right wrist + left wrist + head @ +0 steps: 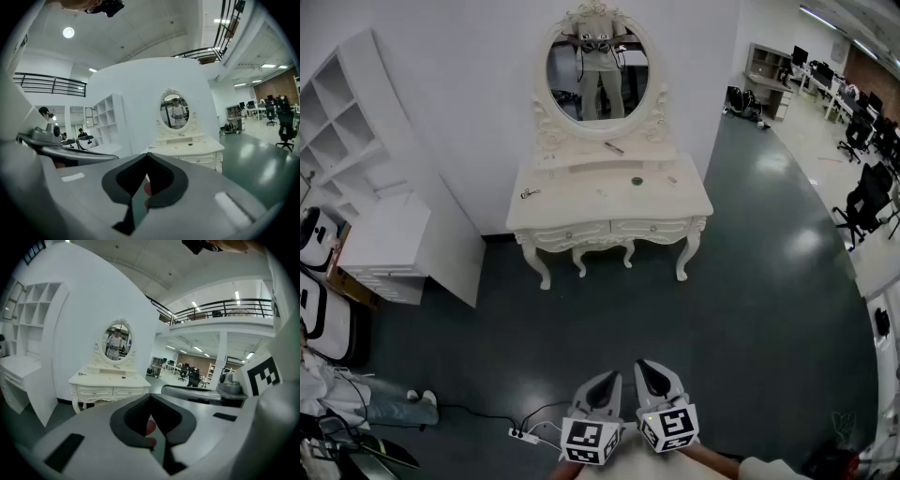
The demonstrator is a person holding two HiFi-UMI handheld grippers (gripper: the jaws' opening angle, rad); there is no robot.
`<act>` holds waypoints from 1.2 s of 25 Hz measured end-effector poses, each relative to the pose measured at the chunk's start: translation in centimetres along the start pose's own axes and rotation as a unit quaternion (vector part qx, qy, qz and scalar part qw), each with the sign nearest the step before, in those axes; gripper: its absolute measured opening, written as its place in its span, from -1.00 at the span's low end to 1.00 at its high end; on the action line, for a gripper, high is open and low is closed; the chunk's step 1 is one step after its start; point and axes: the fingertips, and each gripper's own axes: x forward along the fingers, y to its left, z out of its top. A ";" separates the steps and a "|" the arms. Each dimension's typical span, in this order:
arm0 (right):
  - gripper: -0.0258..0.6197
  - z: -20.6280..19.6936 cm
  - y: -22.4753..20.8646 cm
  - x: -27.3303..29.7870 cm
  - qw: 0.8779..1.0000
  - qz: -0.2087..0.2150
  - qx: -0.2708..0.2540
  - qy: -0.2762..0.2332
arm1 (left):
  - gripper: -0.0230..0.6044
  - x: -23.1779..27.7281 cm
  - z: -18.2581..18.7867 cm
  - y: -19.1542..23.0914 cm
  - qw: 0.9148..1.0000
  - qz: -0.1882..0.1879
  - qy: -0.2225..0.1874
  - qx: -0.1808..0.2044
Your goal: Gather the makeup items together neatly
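A white vanity table (572, 214) with an oval mirror (598, 73) stands against the far wall, well away from me. Small makeup items lie scattered on it: a dark piece (530, 193) at the left, a round dark one (637, 182) near the middle, a small one (672, 180) to its right, and a thin stick (613, 147) on the raised ledge. My left gripper (609, 380) and right gripper (647, 370) are side by side low over the floor, both shut and holding nothing. The table (110, 379) shows far off in the left gripper view, and the table (185, 146) likewise in the right gripper view.
A white cubby shelf (352, 131) and a low white cabinet (403, 248) stand left of the table. A power strip (522, 434) with its cable lies on the dark floor near me. A person's legs (389, 408) are at the lower left. Office chairs (867, 197) stand at the right.
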 end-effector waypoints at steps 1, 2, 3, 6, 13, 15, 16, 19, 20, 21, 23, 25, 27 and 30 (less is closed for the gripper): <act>-0.94 0.0 0.3 0.1 1.000 -0.001 0.000 0.002 | -0.94 -0.3 0.0 0.3 1.000 0.001 0.000 -0.002; -0.94 -0.1 0.7 0.1 1.000 -0.002 -0.001 0.004 | -0.94 -0.6 0.1 0.7 1.000 0.003 0.000 -0.004; -0.94 -0.2 1.1 0.3 1.000 0.000 0.000 0.006 | -0.94 -1.0 0.1 1.0 1.000 0.003 0.000 -0.006; -0.94 -0.6 2.8 0.9 1.000 0.018 0.020 0.012 | -0.94 -1.9 0.2 2.0 1.000 0.002 -0.001 -0.011; -0.94 -1.0 6.8 3.0 0.999 0.025 0.033 -0.002 | -0.94 -4.1 -0.7 5.6 1.000 -0.002 0.005 -0.015; -0.94 -1.5 7.8 4.1 0.998 0.025 0.051 -0.002 | -0.94 -4.6 -0.9 7.0 1.000 -0.006 0.011 -0.011; -0.94 -1.8 8.5 4.7 0.997 0.027 0.067 -0.001 | -0.94 -5.0 -1.0 7.8 1.000 -0.007 0.014 -0.009; -0.94 -2.7 11.1 5.7 0.996 0.021 0.083 -0.001 | -0.94 -6.5 -1.4 10.0 1.000 -0.011 0.017 -0.009; -0.94 -2.8 11.7 6.0 0.997 0.017 0.072 -0.001 | -0.94 -6.8 -1.5 10.5 1.000 -0.013 0.016 -0.011; -0.94 -2.8 12.2 6.4 0.998 0.015 0.062 -0.001 | -0.94 -6.9 -1.5 11.1 1.000 -0.014 0.016 -0.012; -0.94 -2.6 12.8 7.0 0.999 0.014 0.051 -0.002 | -0.94 -7.2 -1.4 11.9 1.000 -0.015 0.014 -0.013; -0.94 -2.8 12.8 7.7 0.999 0.008 0.048 -0.003 | -0.94 -7.2 -1.5 12.6 1.000 -0.017 0.011 -0.014; -0.94 -3.1 12.7 8.2 0.999 0.005 0.049 -0.001 | -0.94 -7.1 -1.5 12.9 1.000 -0.018 0.008 -0.018; -0.94 -3.2 12.0 9.5 0.999 0.005 0.049 0.003 | -0.94 -6.1 -1.5 14.0 0.999 -0.016 0.012 -0.028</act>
